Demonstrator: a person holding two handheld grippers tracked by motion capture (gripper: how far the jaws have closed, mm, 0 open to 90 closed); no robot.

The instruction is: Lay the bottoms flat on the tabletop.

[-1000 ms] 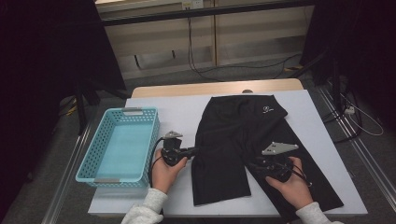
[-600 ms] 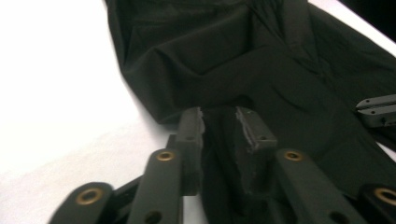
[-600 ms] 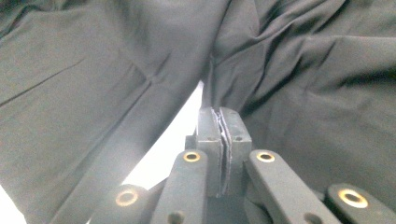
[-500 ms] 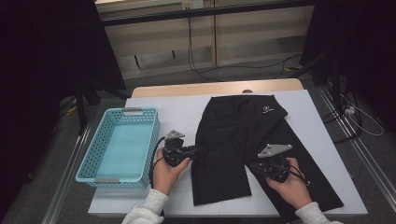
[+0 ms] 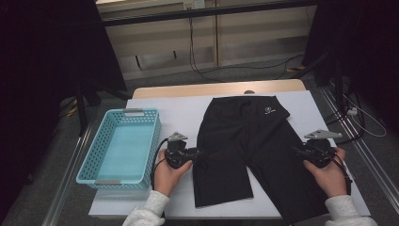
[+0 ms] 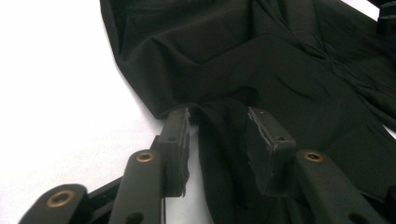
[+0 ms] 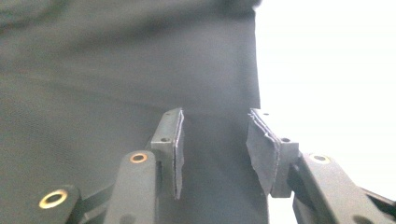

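High view: the right gripper (image 5: pixel 301 151) has moved out from the middle of the black shorts (image 5: pixel 249 146) to the outer edge of the leg on its side, while the left gripper (image 5: pixel 195 153) stays at the opposite leg edge. Both pairs of jaws have just been opening. In the left gripper view a raised fold of the shorts (image 6: pixel 224 126) stands between the parted jaws, not pressed by the pads. In the right gripper view the hem edge lies just ahead, between the spread jaws, flat on the white table (image 7: pixel 327 70). I judge both hands are now placed to pinch the two sides. The blue basket (image 5: pixel 120 146) waits beyond the left gripper.
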